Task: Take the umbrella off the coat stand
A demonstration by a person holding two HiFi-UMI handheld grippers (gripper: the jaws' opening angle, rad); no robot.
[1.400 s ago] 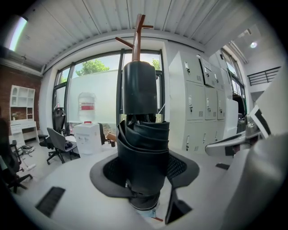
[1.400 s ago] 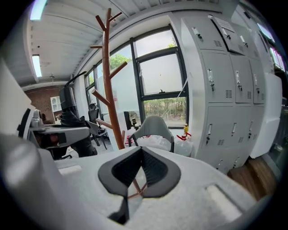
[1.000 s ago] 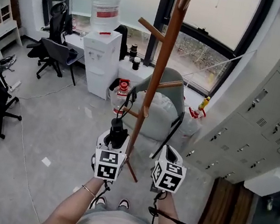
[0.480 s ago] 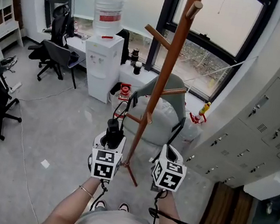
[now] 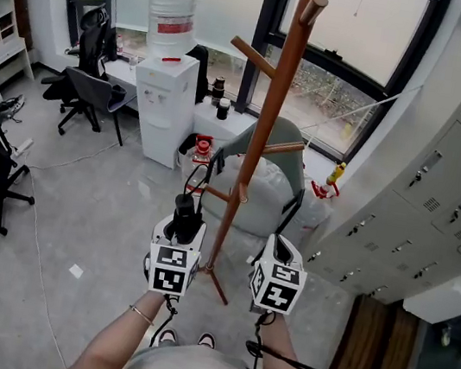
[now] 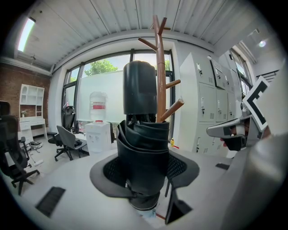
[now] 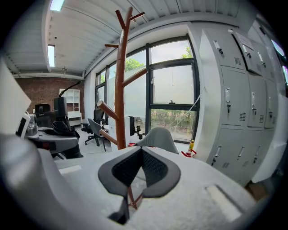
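A folded black umbrella stands upright between the pads of my left gripper, which is shut on it. In the head view the umbrella sits just left of the brown wooden coat stand, near a low peg. A thin dark cord runs up from its top towards that peg; I cannot tell whether it hangs on it. My right gripper is level with the left one, on the stand's right side. Its jaws meet at the tips with nothing in them, and the stand's pole rises ahead on the left.
A grey chair and a white sack stand behind the coat stand's base. A water dispenser is at the back left, with black office chairs beyond it. Grey lockers line the right wall.
My left gripper has shifted slightly left, away from the pole, with the umbrella in it. The right gripper has stayed put.
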